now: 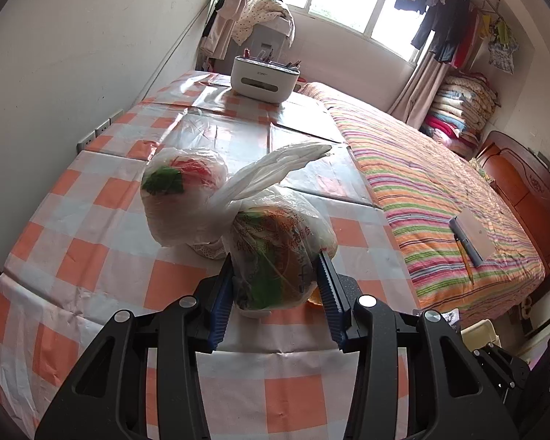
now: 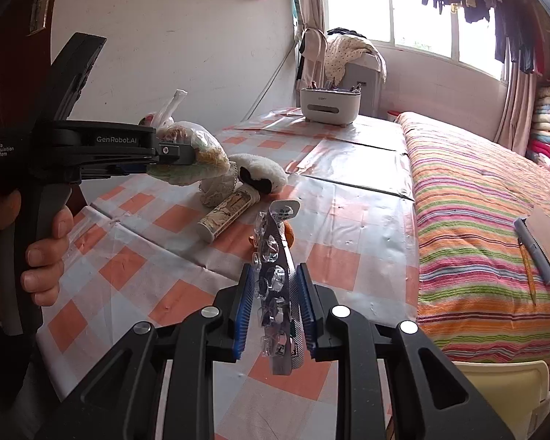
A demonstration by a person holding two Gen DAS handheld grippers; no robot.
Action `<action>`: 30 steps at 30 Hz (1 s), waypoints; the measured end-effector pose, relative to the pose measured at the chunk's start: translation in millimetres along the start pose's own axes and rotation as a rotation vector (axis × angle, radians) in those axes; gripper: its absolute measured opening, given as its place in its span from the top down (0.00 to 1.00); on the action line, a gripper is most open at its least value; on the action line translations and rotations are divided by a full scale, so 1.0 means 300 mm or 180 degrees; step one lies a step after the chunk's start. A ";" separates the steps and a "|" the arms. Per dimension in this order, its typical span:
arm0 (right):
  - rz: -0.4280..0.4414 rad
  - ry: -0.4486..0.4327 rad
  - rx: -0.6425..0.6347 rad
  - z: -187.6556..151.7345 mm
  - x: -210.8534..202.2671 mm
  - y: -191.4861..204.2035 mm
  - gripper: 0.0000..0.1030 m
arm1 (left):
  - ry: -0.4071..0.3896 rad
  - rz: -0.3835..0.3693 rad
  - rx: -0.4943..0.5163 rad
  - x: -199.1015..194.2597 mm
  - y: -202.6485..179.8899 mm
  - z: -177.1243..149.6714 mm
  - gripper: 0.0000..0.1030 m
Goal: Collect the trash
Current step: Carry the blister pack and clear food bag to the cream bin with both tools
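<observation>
The desk (image 1: 91,220) wears a glossy plastic sheet, checked orange and white, creased along its folds. On it, the bag (image 1: 275,249) between the left claw's (image 1: 277,282) ribbed blue pads is thin, crinkled, see-through plastic. The right claw (image 2: 277,293), matt black plastic with shiny metal rivets, pinches a blister strip (image 2: 278,286) of silvery foil and clear bubbles. Beyond the strip lie a printed paper tube (image 2: 227,216) and something fluffy (image 2: 260,172). Beside the desk, the bed (image 1: 440,201) has a striped woven cloth.

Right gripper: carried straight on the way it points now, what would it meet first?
Probably the orange scrap on the checked tablecloth, just past the blister pack in the right gripper; depth is hard to judge.
</observation>
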State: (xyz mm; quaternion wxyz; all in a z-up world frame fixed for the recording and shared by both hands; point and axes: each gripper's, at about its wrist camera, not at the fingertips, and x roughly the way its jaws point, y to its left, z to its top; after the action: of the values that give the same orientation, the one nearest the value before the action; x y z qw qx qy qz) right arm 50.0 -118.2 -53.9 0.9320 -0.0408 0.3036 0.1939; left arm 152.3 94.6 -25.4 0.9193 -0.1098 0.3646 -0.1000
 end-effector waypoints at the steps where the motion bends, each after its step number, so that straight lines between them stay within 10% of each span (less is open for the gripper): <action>1: -0.0016 -0.0010 0.0013 -0.003 -0.008 -0.006 0.77 | 0.0000 -0.0012 0.0033 -0.001 -0.016 -0.006 0.59; 30: -0.0643 -0.0226 0.0551 -0.130 -0.226 -0.227 0.77 | 0.0164 -0.0644 0.0764 0.025 -0.465 -0.184 0.59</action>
State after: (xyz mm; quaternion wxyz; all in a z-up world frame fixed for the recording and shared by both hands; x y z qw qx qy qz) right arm 4.6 -211.2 -48.9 0.9569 0.0163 0.2804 0.0734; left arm 105.0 -48.0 -31.2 0.9013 -0.0327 0.3606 -0.2377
